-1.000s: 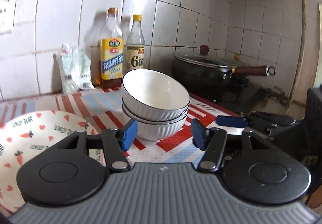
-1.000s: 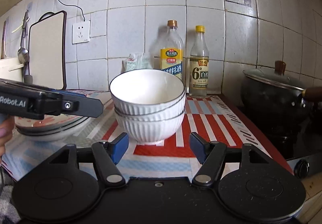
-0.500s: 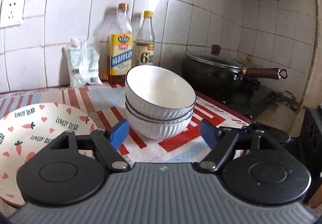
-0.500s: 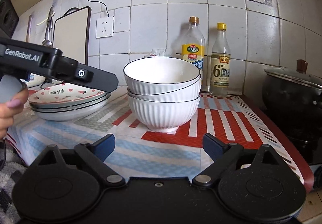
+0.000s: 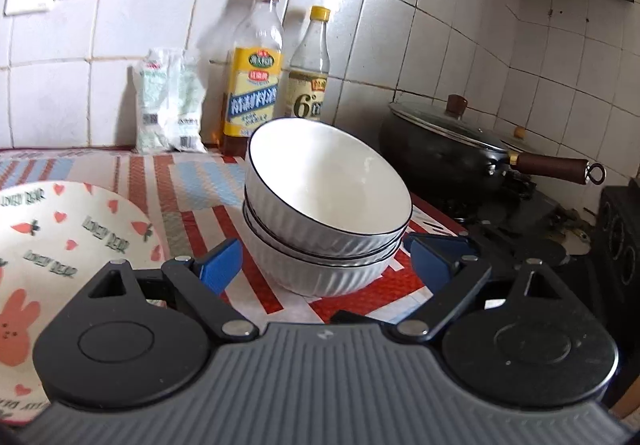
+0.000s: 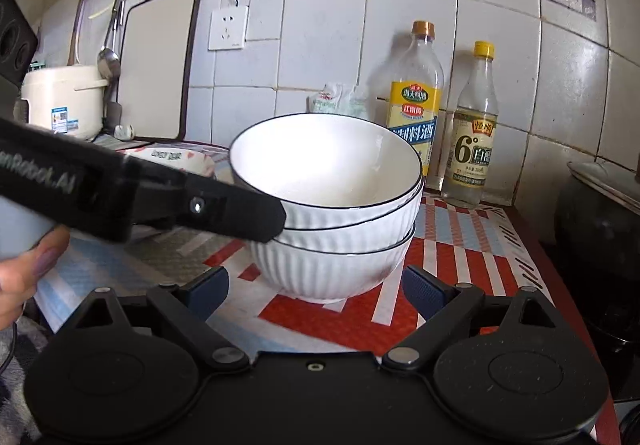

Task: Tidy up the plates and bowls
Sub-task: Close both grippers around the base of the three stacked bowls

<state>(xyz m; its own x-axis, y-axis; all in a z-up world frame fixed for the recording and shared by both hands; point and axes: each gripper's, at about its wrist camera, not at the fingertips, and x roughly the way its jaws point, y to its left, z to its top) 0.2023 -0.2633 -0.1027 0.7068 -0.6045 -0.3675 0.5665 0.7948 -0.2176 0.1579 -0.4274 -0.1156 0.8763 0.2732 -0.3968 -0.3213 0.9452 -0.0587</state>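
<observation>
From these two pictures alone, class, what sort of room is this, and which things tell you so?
Most likely a home kitchen counter: a lidded pan sits on a stove, two condiment bottles stand against a tiled wall, and a rice cooker sits by a stack of bowls.

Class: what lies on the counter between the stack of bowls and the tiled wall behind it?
Two bottles and a white packet stand against the wall, behind the bowls; both wrist views show them.

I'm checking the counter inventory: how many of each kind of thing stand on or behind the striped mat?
White ribbed bowls, nested in one stack: 3
Patterned heart-print plates, stacked, exact number unclear: at least 1
Clear glass bottles, yellow-labelled and yellow-capped: 2
White plastic packet: 1
Total: at least 7
</observation>
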